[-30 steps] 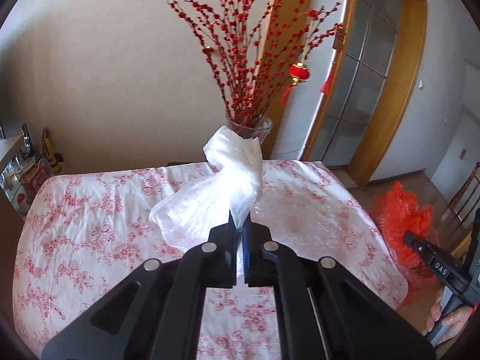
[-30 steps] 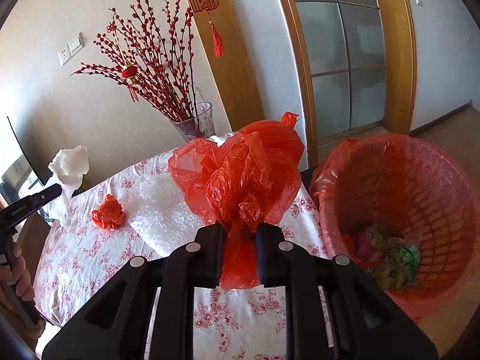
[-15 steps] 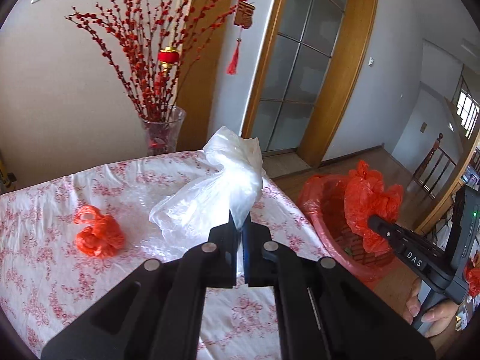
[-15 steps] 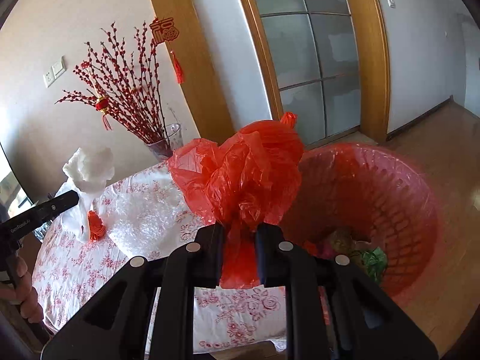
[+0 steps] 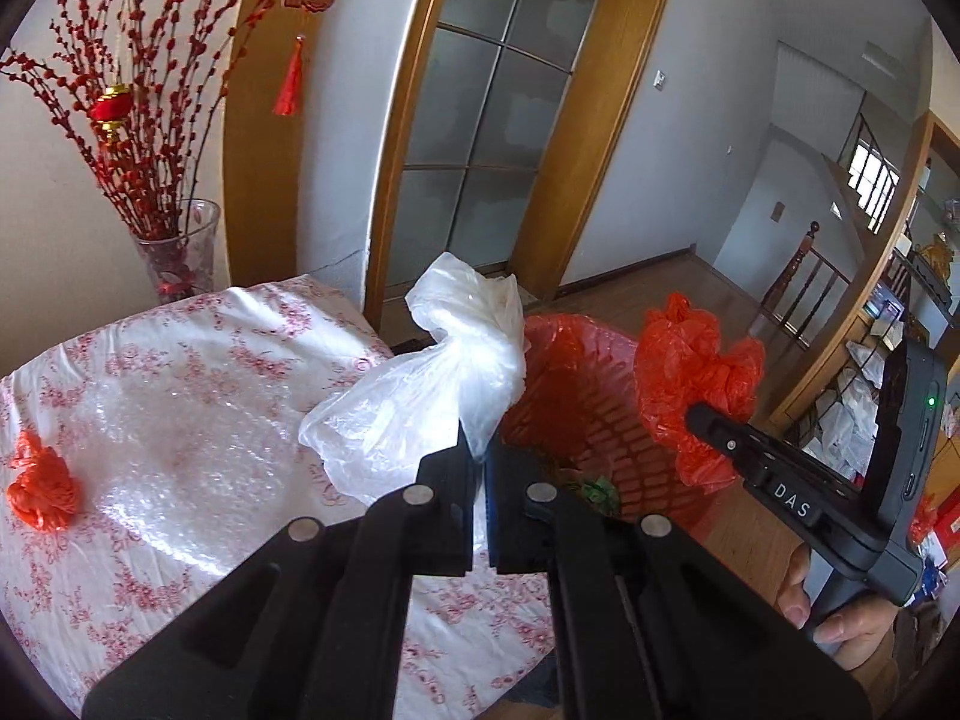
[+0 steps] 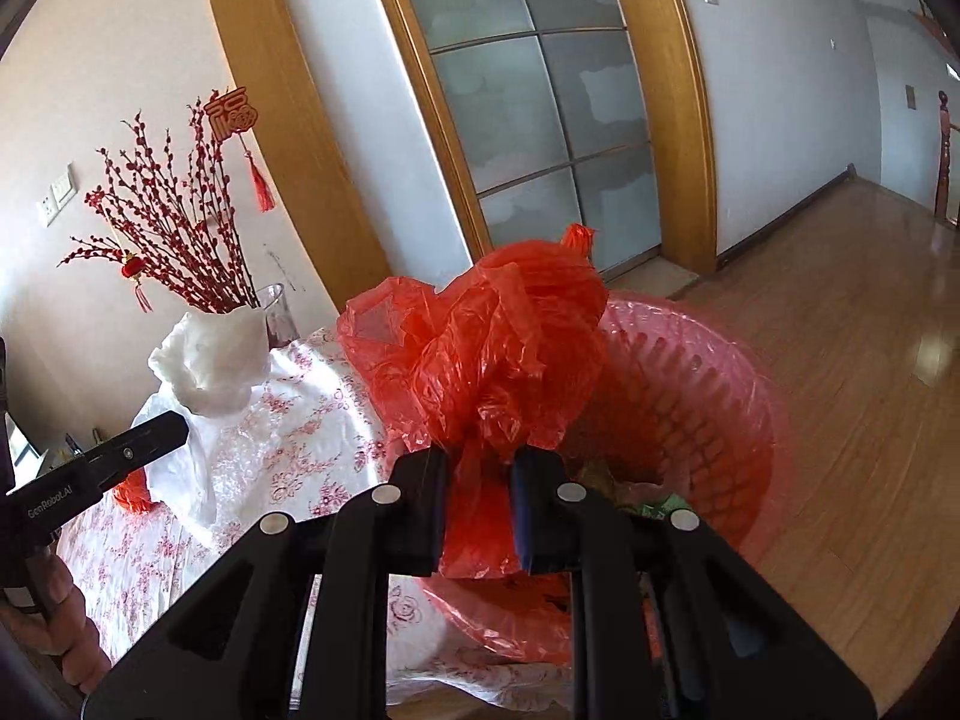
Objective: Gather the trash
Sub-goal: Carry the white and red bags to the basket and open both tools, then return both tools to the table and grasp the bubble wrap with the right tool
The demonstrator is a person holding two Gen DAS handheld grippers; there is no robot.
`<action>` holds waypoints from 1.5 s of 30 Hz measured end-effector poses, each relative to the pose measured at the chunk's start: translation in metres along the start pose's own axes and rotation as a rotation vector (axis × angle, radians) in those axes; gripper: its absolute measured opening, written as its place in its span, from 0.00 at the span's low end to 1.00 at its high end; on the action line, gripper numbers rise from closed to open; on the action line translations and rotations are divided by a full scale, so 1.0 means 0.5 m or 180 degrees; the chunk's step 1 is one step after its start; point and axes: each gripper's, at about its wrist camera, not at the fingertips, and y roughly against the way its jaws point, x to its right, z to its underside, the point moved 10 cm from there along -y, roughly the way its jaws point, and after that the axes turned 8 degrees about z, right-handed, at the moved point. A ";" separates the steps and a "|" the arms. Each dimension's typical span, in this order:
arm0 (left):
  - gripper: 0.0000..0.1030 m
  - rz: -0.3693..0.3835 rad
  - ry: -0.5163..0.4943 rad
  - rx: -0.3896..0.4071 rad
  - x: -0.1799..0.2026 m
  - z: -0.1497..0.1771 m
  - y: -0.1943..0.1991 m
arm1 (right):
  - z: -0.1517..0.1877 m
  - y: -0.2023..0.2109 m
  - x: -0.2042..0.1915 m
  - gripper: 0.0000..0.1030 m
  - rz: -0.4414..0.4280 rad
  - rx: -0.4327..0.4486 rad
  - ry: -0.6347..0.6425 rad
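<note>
Holding: you have a crumpled bag pinched in each gripper, both raised above the table edge and the bin.
Left gripper point(image 5: 477, 468): its jaws are pressed together on a thin twist of the white bag point(image 5: 432, 384); the rest of the bag balloons up and to the left above the fingertips.
Right gripper point(image 6: 480, 468): its jaws stand a little apart, clamped on the bunched neck of the red bag point(image 6: 480, 348) (the wad fills the gap between the pads and billows above them).
Bin point(image 6: 720, 420): a red slatted basket with a pinkish liner, standing on the wood floor point(image 6: 840, 330) just beside the table corner; some scraps lie at its bottom, too small to name.
Red bag, place: from the left wrist view it hangs over the bin's far rim; from the right wrist view it sits in front of the bin's mouth.
White bag, place: over the table corner, near the bin's left side, apart from the red bag.
Table point(image 5: 180, 570): covered with a floral cloth; a sheet of bubble wrap point(image 5: 180, 438) lies on it.
Wad point(image 5: 42, 483): a small red crumpled one rests on the cloth at the left.
Vase point(image 5: 180, 246): glass, at the table's back, holding red berry branches.
Your hands: your right hand point(image 5: 840, 624) grips its handle at the lower right of the left wrist view.
</note>
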 end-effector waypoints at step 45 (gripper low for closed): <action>0.52 -0.1421 0.0444 0.0287 -0.330 0.080 0.205 | 0.084 -0.066 -0.293 0.49 -0.0607 -0.0373 0.0811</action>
